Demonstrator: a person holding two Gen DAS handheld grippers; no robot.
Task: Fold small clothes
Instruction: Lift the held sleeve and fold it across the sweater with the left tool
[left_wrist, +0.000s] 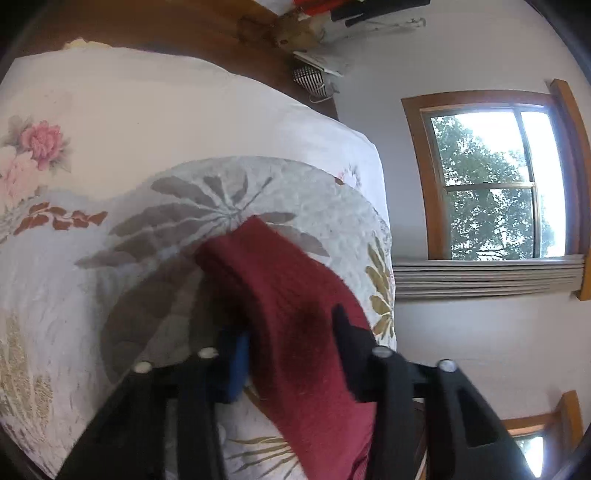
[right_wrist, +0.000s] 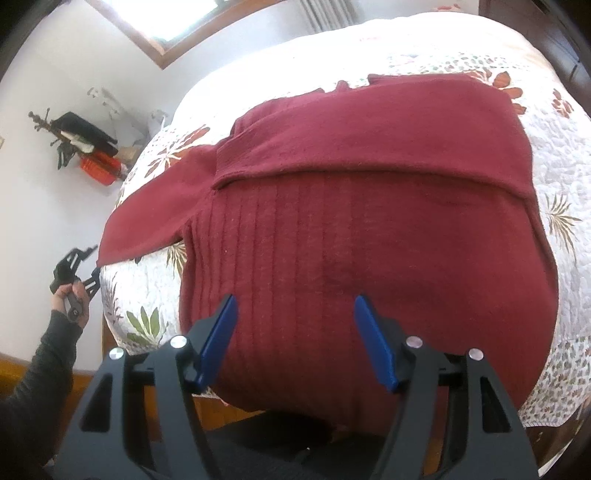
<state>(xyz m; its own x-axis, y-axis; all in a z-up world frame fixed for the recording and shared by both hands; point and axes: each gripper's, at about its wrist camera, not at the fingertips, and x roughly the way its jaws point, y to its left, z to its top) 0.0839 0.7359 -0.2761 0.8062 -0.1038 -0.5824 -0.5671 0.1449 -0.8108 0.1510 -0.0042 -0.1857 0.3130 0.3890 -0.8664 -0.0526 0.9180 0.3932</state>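
A dark red knit sweater (right_wrist: 362, 229) is lying spread on a quilted bedspread (right_wrist: 576, 155) with leaf and flower prints, covering the near half of the bed. In the right wrist view its ribbed body is running from the near bed edge away toward the far side, and one sleeve (right_wrist: 369, 133) is lying folded straight across the chest, from side to side. The other sleeve (right_wrist: 147, 218) is stretching out to the left, its long axis slanting down toward the bed's left edge.

The right gripper (right_wrist: 293, 321) is hovering over the lower ribbed part of the sweater, its blue-padded fingers (right_wrist: 221, 332) standing wide apart with red fabric showing between them; they are gripping nothing.

The left gripper (right_wrist: 90, 264) is sitting at the end of that outstretched sleeve, held by a hand (right_wrist: 70, 299) in a dark grey sleeve. In the left wrist view the red sleeve (left_wrist: 288, 317) is passing between the left gripper's (left_wrist: 291, 332) fingers, a blue pad (left_wrist: 236, 365) on one side and a black finger on the other, running from the lower right up toward the quilt's middle. The fingers are sitting narrow against the cloth, pinching it. Beyond the bed, a wood-framed window (left_wrist: 491, 181) is showing trees.
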